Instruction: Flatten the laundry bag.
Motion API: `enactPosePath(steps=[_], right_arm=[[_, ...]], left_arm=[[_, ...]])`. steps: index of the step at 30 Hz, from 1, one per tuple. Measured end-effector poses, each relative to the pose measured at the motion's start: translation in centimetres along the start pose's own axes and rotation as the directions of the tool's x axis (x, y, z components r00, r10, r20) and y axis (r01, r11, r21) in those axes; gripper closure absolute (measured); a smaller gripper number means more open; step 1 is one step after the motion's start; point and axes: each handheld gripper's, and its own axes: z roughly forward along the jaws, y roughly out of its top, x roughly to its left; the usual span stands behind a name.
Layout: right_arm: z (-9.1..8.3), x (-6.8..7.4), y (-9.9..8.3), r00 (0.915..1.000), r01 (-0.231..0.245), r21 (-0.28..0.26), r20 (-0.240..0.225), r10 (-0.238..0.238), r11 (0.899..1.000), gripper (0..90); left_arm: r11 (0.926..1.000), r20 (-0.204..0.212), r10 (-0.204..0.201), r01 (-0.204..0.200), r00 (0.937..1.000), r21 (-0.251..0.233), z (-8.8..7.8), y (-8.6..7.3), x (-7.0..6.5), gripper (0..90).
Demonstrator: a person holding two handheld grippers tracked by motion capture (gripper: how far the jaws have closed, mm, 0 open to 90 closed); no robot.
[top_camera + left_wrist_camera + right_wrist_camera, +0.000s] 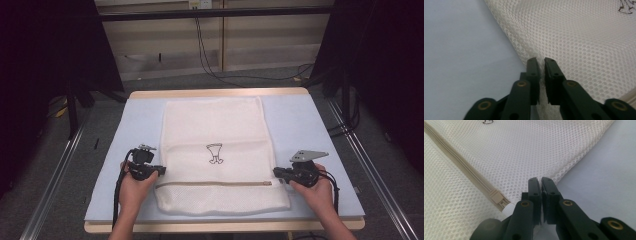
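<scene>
My left fingers (533, 72) are nearly together, with a thin fold of the bag (215, 125) pinched between the pads; the mesh shows in the narrow slit between them. That is the bag's left edge, just above the zip (215, 183). My right fingers (535, 192) are pressed close too, and the bag's right edge runs in between them, right beside the zip's end stop (497, 199).

So both my grippers have the bag by its sides. In the high view my left gripper (161, 171) sits at the bag's left edge and my right gripper (276, 172) at its right edge, both at about the same level, a little above the zip line. My hands hold them from below, forearms coming in from the near side of the table (320, 125).

The bag is white mesh and lies flat on the pale blue table top, lengthwise away from me, roughly in the middle. Its zip runs across it near my end, a beige strip from side to side. A small black drawing (215, 153) sits on the mesh above the zip, between my two grippers. In my left gripper view a corner of that drawing shows at the top right, and in my right gripper view a bit of it at the top left.
</scene>
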Motion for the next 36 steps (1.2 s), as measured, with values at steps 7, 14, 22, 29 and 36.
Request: enactPosePath(steps=[7, 14, 22, 29, 36], right_arm=[[-0.3, 0.2, 0.1, 0.9972, -0.035, -0.026, -0.066, 0.033, 0.999, 86.4], [-0.2, 1.1, 0.1, 0.9926, -0.042, -0.033, -0.116, 0.038, 0.999, 85.1], [-0.9, 1.4, 0.6, 0.9959, 0.026, -0.112, -0.083, -0.036, 0.993, 79.3], [-0.7, 1.8, 0.3, 0.9856, 0.107, -0.089, -0.121, -0.118, 0.99, 88.5], [-0.8, 2.3, -0.7, 0.9753, 0.167, -0.074, -0.133, -0.176, 0.983, 90.0]], left_arm=[[0.9908, 0.047, -0.024, 0.03, 0.9986, -0.132, -4.3, 1.2, 0.5, 86.9], [0.9979, 0.004, -0.018, 0.018, 0.9998, -0.062, -3.7, 1.0, 1.1, 73.6], [0.9968, 0.1, 0.021, -0.013, 0.9947, -0.079, -2.6, 1.7, -0.9, 45.5], [0.9924, 0.208, 0.115, -0.103, 0.9714, -0.068, -0.8, 2.6, -5.1, 41.9], [0.9843, 0.249, 0.175, -0.165, 0.9526, -0.062, 0.3, 3.1, -7.9, 40.7]])
